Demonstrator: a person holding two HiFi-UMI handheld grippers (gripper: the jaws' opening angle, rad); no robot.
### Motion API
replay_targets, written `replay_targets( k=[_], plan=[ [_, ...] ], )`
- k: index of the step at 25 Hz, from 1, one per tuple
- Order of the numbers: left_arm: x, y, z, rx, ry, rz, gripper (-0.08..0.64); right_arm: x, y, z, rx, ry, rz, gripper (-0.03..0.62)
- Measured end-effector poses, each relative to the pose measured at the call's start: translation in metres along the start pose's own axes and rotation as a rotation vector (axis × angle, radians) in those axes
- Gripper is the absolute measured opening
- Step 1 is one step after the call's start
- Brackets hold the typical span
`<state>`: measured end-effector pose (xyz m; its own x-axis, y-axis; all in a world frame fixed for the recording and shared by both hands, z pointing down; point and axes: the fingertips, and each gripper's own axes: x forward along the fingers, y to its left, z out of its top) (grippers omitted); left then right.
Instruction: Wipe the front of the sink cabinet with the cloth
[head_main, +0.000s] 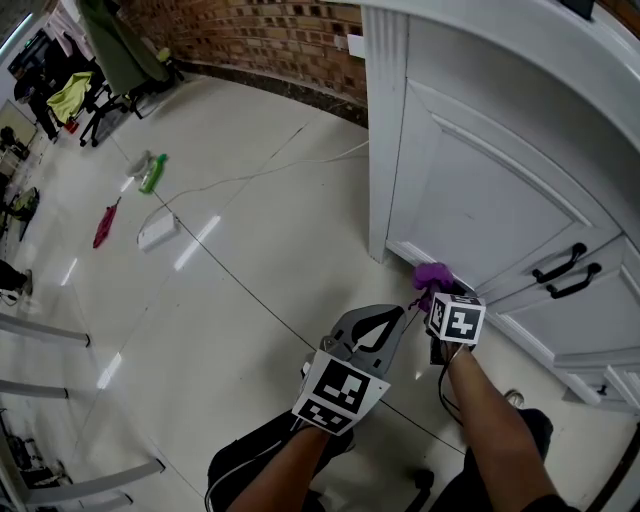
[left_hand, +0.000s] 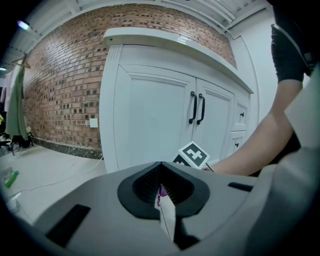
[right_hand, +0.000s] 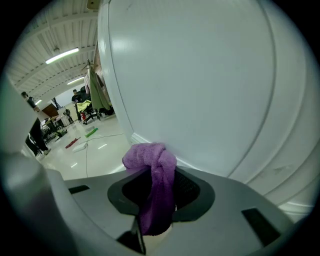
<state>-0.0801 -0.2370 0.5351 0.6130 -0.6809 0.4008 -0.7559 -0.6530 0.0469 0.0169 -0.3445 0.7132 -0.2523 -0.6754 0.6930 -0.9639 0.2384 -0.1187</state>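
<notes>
**Cloth low on the cabinet door, most of the front yet to wipe**

The right claw (head_main: 440, 298) is clamped on a bunched purple cloth (head_main: 431, 273), which pokes out past the tips in a knot. It is down by the bottom left corner of the white sink cabinet (head_main: 500, 190), close above the floor (head_main: 230, 270). From where I stand the knot looks to be at the panel or just short of it; I can't say for sure that it touches. The left claw (head_main: 395, 318) hangs beside it with its jaws drawn together on nothing.

I'd say the wipe has barely got going. With so small a wad, only a narrow patch meets the paint, so the strokes need to overlap closely, with steady pressure. Keep the claw angled so the cloth leads and the hard tips never scrape the door. The raised mouldings need a pass along their grooves, not just across them. Further right are the black door handles (head_main: 565, 270); go round them slowly, as the cloth could snag there and pull loose.
</notes>
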Motion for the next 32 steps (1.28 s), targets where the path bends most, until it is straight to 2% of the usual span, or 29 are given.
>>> replay_targets(
  k=[11,15,23,32],
  plan=[
    [0.025,-0.063,0.011,0.042,-0.005,-0.097,0.005,-0.042,-0.056,-0.032,0.028,0.014,-0.06,0.11],
    [0.036,-0.086,0.009,0.054,0.008,-0.131,0.005,-0.058,-0.074,-0.039,0.008,0.017,-0.075,0.11],
    [0.055,-0.129,0.024,0.072,-0.016,-0.192,0.005,-0.089,-0.115,-0.06,0.024,0.014,-0.103,0.11],
    [0.071,-0.177,0.022,0.098,0.001,-0.259,0.005,-0.126,-0.168,-0.087,0.106,0.034,-0.157,0.11]
  ],
)
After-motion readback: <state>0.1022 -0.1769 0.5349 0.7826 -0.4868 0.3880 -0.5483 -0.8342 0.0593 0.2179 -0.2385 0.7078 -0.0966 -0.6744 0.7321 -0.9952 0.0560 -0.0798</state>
